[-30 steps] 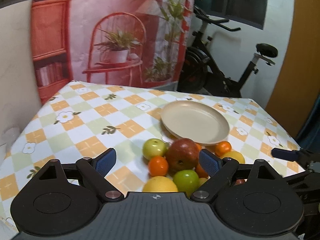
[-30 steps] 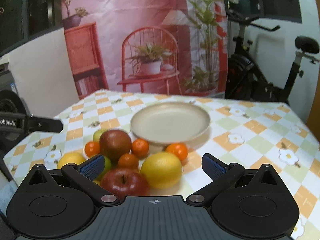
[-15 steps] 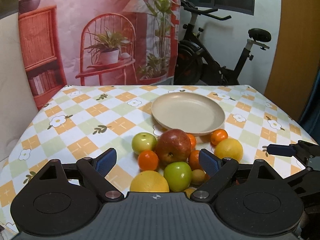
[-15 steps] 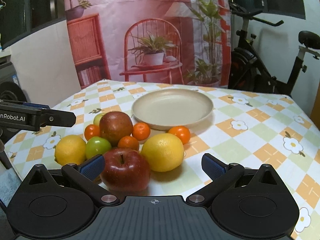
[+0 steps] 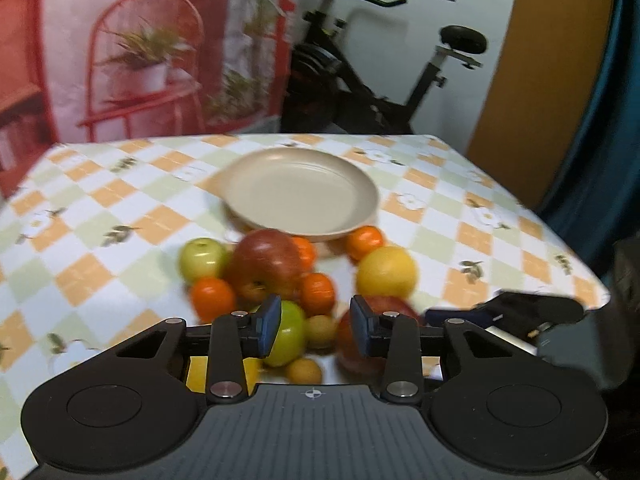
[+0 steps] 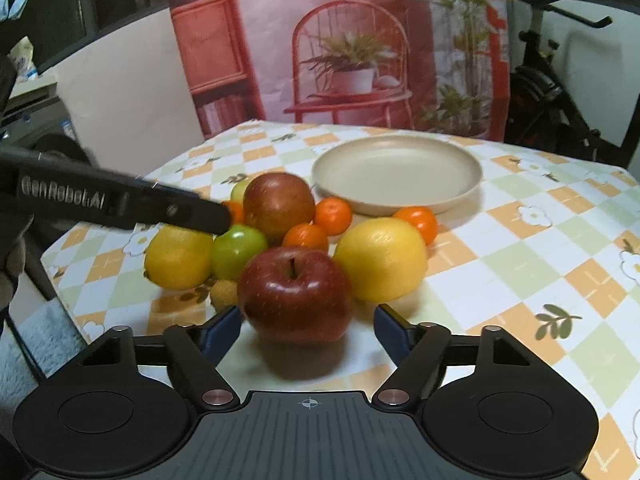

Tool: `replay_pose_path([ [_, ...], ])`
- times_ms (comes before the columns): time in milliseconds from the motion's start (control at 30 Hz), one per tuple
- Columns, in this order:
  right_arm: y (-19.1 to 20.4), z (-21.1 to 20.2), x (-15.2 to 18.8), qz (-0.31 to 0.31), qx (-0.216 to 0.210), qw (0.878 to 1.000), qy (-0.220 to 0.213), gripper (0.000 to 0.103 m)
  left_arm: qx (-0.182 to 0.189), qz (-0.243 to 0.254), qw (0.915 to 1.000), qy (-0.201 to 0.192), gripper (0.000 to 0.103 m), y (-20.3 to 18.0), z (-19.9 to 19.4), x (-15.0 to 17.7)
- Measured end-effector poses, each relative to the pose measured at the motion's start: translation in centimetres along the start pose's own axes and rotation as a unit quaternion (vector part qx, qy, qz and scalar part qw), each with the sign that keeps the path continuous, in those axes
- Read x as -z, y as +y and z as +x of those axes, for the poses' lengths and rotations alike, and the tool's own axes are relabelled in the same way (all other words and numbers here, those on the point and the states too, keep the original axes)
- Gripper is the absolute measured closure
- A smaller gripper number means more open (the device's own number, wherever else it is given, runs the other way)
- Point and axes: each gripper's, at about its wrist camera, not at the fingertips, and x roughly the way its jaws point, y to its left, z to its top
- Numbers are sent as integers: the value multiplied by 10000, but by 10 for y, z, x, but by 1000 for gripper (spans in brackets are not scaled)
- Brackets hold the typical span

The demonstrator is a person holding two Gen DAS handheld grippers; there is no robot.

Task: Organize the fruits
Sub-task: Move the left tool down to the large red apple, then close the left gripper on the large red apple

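Observation:
A pile of fruit lies in front of an empty beige plate. It holds two red apples, green apples, yellow citrus and several small oranges. My left gripper hovers over the near side of the pile, jaws partly closed but empty, the green apple beside its left finger. It shows in the right wrist view. My right gripper is open, its fingers on either side of the near red apple.
The table has a checked floral cloth. Its right edge and near left corner are close. An exercise bike and a printed backdrop stand behind the table.
My left gripper's jaws have narrowed and it has swung right and closer over the pile. My right gripper has moved forward, so the near red apple now lies between its fingers.

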Motion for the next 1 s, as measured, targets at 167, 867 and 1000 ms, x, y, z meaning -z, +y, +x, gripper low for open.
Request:
replay_pose_path([
  [167,2,4,2,-61,-107,9999,67,40,393,-142,9985,350,63,-4,20,-6],
  [867,-3,12,2,34,-254,9997,37,42,764,-651,9932,588,63,0,42,1],
  [1000,-3,12,3,31,-247,9997,43,43,768,-675,9931,574,63,1,42,2],
])
